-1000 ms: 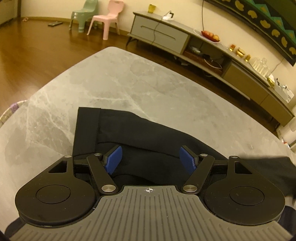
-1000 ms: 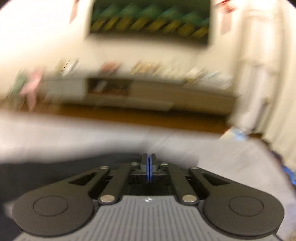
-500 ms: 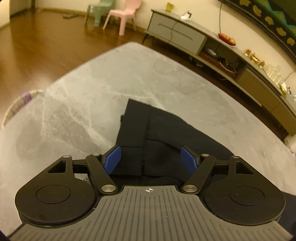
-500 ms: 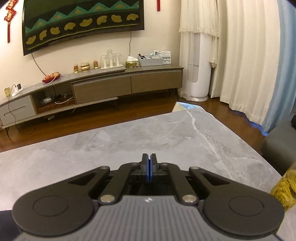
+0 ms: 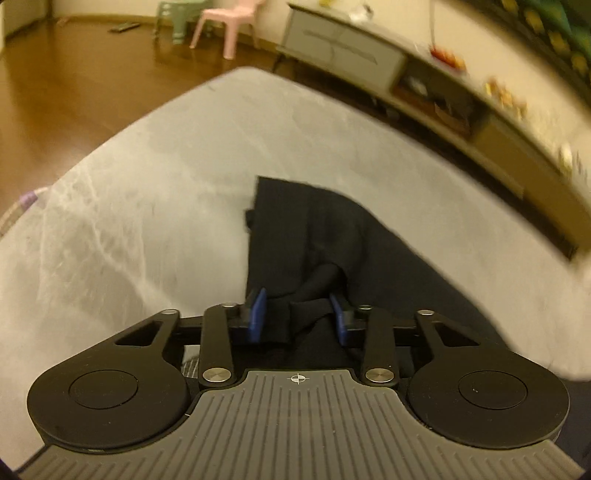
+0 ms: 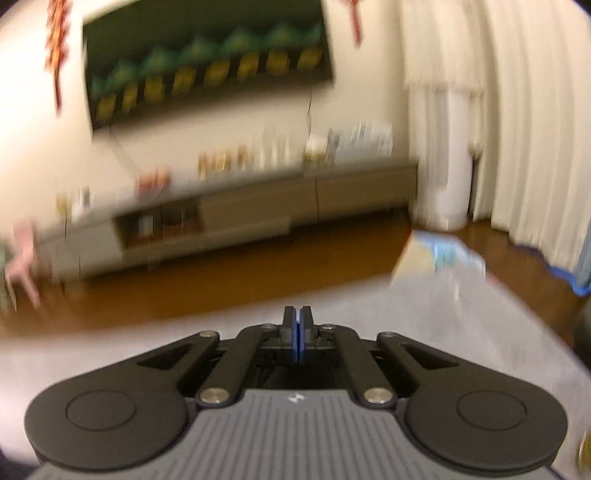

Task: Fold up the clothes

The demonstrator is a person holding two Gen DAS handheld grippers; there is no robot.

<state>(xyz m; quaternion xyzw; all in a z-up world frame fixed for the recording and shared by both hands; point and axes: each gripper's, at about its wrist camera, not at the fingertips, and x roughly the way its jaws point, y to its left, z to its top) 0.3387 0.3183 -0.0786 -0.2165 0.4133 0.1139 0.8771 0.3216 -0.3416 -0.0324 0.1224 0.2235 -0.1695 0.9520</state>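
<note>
A black garment (image 5: 295,221) lies crumpled on the grey marble table (image 5: 147,184), running from the middle toward the lower right. My left gripper (image 5: 298,319) points down at its near part. Its jaws are closing, and a bunched fold of the black cloth is pinched between the blue pads (image 5: 258,314). In the blurred right wrist view my right gripper (image 6: 297,332) hovers over the table (image 6: 443,332), shut with nothing between its fingers. The garment does not show in that view.
A long low TV cabinet (image 5: 461,122) stands beyond the table across the wooden floor, with a pink chair (image 5: 229,22) farther left. The right wrist view shows the cabinet (image 6: 258,214), white curtains (image 6: 517,129) and a blue-and-white item (image 6: 443,254) at the table's far corner.
My left jaws have narrowed from wide apart onto the cloth, which now bunches up between them. The right gripper stays shut; its view has swung and blurred.
</note>
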